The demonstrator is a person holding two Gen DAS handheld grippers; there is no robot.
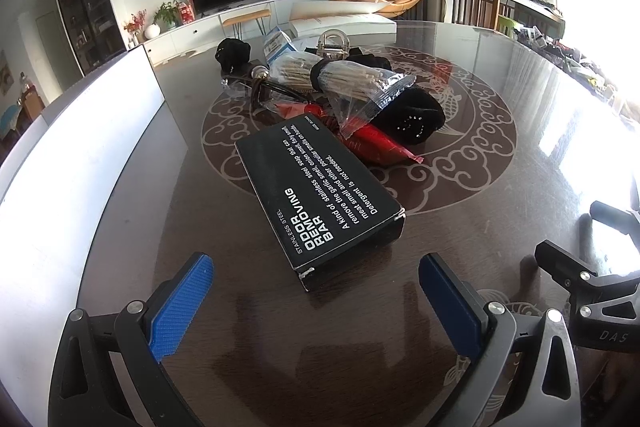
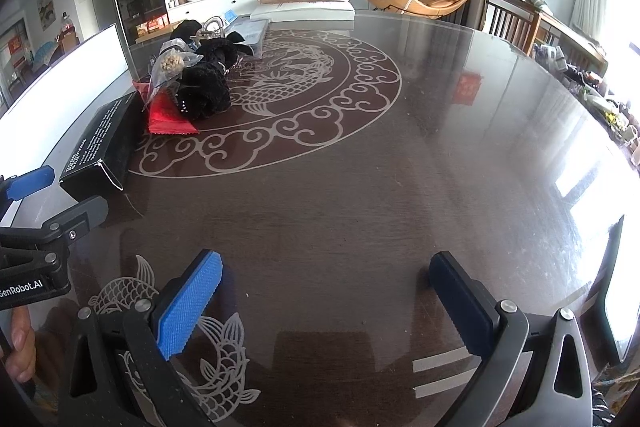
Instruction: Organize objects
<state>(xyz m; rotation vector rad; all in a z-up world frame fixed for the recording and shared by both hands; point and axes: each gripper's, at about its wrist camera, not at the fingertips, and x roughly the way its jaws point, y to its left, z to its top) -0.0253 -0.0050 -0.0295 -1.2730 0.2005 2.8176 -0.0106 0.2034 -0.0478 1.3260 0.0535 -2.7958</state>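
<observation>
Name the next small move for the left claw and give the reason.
Probably ease the left claw forward so its open blue pads straddle the near end of the black rectangular cardboard box. The box lies flat on the dark glossy round table, nearest of the pile and directly ahead between the pads, untouched. The right claw is open over bare table.
</observation>
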